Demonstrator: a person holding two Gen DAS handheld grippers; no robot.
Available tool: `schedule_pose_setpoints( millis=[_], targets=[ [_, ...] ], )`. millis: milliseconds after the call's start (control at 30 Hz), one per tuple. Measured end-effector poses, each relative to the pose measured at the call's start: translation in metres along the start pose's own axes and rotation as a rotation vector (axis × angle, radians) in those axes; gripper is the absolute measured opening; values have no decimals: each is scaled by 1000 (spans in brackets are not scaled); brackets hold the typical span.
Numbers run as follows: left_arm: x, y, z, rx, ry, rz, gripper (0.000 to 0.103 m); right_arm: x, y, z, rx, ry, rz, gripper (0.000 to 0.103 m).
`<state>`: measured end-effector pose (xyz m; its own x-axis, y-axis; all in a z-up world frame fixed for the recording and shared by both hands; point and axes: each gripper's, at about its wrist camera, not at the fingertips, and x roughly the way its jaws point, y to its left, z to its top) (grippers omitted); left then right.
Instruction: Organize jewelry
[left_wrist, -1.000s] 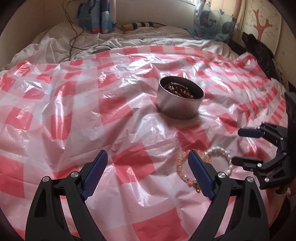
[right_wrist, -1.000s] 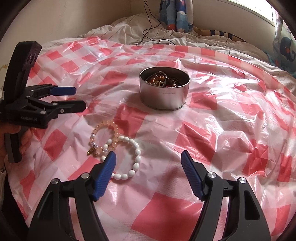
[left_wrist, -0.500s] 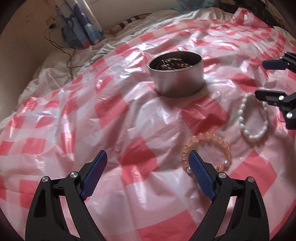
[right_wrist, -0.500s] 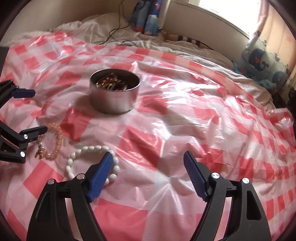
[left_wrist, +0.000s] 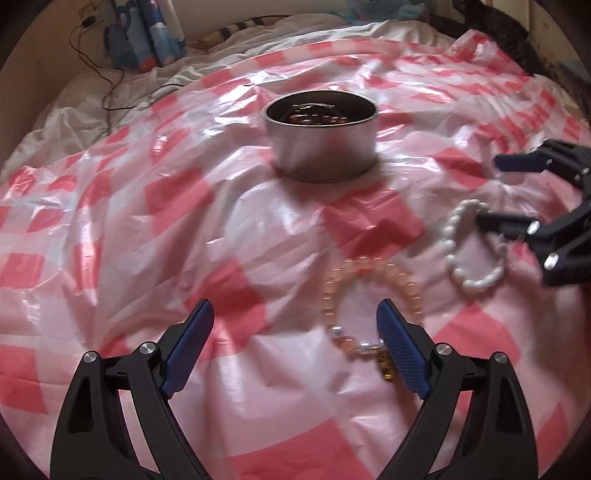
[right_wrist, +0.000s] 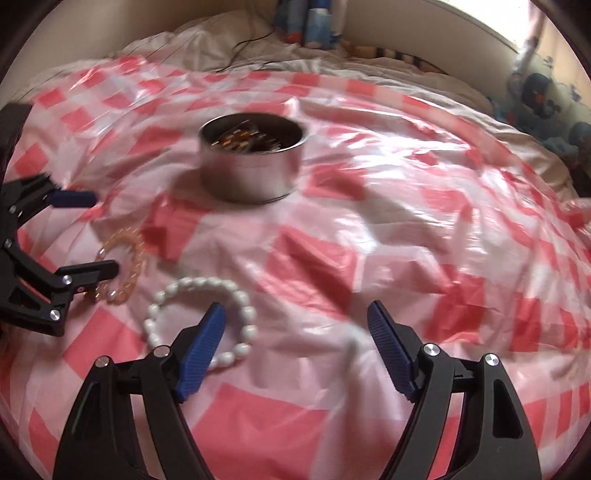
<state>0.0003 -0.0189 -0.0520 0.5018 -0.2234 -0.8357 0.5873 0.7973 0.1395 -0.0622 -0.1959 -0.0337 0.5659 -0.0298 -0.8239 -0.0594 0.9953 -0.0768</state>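
A round metal tin (left_wrist: 321, 151) with jewellery inside stands on the red-and-white checked plastic sheet (left_wrist: 147, 221). A peach bead bracelet (left_wrist: 371, 264) lies in front of it. My left gripper (left_wrist: 294, 308) hangs open just above, its right finger over the bracelet's clasp end. A white pearl bracelet (left_wrist: 448, 240) lies further right, under my right gripper (left_wrist: 489, 190). In the right wrist view my right gripper (right_wrist: 295, 308) is open, its left finger over the white bracelet (right_wrist: 195, 284). The peach bracelet (right_wrist: 136, 254) lies beside my left gripper (right_wrist: 104, 232). The tin (right_wrist: 251, 173) stands beyond.
The sheet covers a bed with crumpled white bedding (left_wrist: 92, 99) at the far side. A black cable (left_wrist: 107, 88) trails over the bedding. Blue patterned fabric (left_wrist: 147, 33) stands against the back wall. The bed drops off at the right (right_wrist: 576, 184).
Both grippers have come down a little and swung toward the bracelets. The peach bracelet now lies closer under my left fingers and the white one under my right gripper's left finger.
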Motion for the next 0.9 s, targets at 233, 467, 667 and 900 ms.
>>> schedule_pose_setpoints(
  millis=[233, 467, 667, 900],
  targets=[
    [-27, 22, 5, -142, -137, -287, 86, -9, -4, 3, 66, -22, 276, 76],
    [2, 5, 4, -111, -21, -353, 86, 4, 13, -4, -44, 44, 155, 67],
    [-4, -1, 2, -78, -36, -335, 86, 1, -8, -2, 50, 28, 243, 55],
    [-6, -8, 2, -29, -27, -326, 86, 3, 12, -2, -21, 42, 284, 52]
  ],
)
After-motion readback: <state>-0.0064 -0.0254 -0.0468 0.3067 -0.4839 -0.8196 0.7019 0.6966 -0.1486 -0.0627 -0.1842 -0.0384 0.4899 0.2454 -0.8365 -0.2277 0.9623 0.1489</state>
